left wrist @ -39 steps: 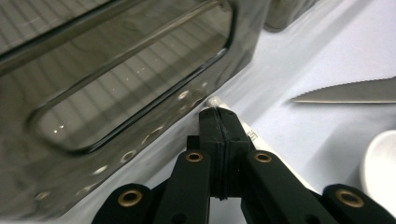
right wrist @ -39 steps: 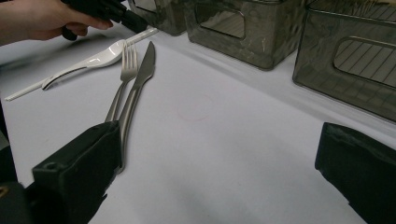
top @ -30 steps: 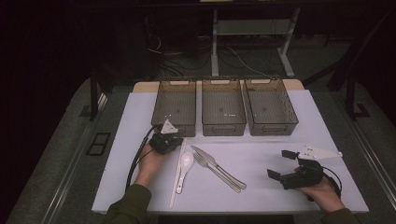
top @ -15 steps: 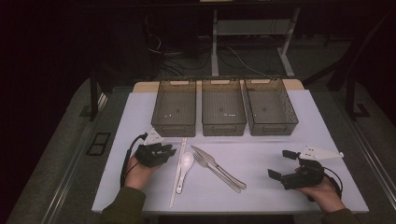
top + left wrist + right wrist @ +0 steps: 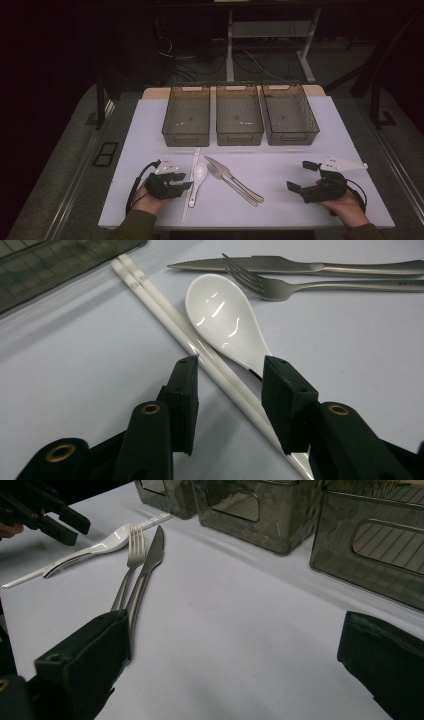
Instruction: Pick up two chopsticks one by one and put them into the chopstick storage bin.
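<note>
A pair of white chopsticks (image 5: pixel 191 181) lies beside a white spoon (image 5: pixel 200 172), a fork (image 5: pixel 226 180) and a knife (image 5: pixel 236 178) on the white table. My left gripper (image 5: pixel 187 185) lies low at their left, pointing right. Its jaws have just been opening. In the left gripper view the chopsticks (image 5: pixel 165 315) and the spoon's (image 5: pixel 225 315) handle run between the left gripper's (image 5: pixel 230 363) pads, which stand apart from them. My right gripper (image 5: pixel 300 176) rests at the near right, open and holding nothing (image 5: pixel 235 665).
Three dark see-through bins (image 5: pixel 186 116) (image 5: pixel 239 116) (image 5: pixel 289 115) stand in a row at the back of the table (image 5: pixel 285 160). Bare tabletop lies between the cutlery and the right gripper. The near edge is close under both hands.
The left gripper has come back from just below the left bin toward the near edge, turned level toward the chopsticks, and opened its jaws. The right gripper has stayed put.
</note>
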Motion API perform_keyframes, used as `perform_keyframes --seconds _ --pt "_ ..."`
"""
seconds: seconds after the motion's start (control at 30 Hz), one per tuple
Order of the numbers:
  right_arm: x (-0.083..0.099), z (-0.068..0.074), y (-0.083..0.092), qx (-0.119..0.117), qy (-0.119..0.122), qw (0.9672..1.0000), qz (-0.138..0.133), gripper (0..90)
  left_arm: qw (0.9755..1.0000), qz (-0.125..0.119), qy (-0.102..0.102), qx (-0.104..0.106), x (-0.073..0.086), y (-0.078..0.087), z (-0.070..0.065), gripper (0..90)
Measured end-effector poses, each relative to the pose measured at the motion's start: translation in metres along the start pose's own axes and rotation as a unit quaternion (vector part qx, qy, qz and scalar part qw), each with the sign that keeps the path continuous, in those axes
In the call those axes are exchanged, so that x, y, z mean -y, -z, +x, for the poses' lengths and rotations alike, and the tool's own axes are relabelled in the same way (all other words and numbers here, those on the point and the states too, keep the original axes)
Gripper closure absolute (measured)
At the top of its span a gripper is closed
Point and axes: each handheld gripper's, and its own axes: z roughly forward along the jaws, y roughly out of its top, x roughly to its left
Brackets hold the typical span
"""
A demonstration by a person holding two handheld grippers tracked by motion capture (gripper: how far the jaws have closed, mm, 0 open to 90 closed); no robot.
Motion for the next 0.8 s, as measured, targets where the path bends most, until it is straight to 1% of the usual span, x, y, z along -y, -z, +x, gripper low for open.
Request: perform_keyframes --seconds 0.07,0.1,0.3,0.4,0.67,0.7,0.73,0.8 --pt "0.0 -0.0002 0.0001 0.001 0.0 1.0 -0.001 0.8 1.0 0.003 -0.001 -0.001 -0.0003 -0.0009 -0.0008 56.2" --pt "0.0 -0.0004 0.0001 0.001 0.0 1.0 -0.001 0.8 1.0 0.007 -0.006 -0.002 -0.0007 -0.0021 -0.0018 56.2" --pt "0.0 0.0 0.0002 0.001 0.0 1.0 -0.001 0.8 0.9998 0.019 -0.007 -0.004 -0.0006 -0.0062 -0.0041 56.1" --pt "0.0 -0.0001 0.0003 0.001 0.0 1.0 -0.001 0.8 0.9997 0.021 -0.006 -0.006 -0.0004 -0.0067 -0.0042 56.4" --pt "0.0 -0.0002 0.0007 0.002 0.001 1.0 -0.003 0.8 0.9996 0.024 -0.005 -0.01 0.0004 -0.0067 -0.0036 61.6" --pt "0.0 -0.0003 0.0007 0.002 0.001 1.0 -0.003 0.8 0.9996 0.025 -0.006 -0.011 0.0005 -0.0066 -0.0036 62.3" --pt "0.0001 -0.0004 0.0007 0.002 0.001 1.0 -0.003 0.8 0.9991 0.034 -0.016 -0.018 0.0005 -0.007 -0.0031 62.7" --pt "0.0 -0.0004 0.0007 0.002 0.001 1.0 -0.002 0.8 0.9991 0.036 -0.016 -0.018 0.0007 -0.0075 -0.0032 63.1"
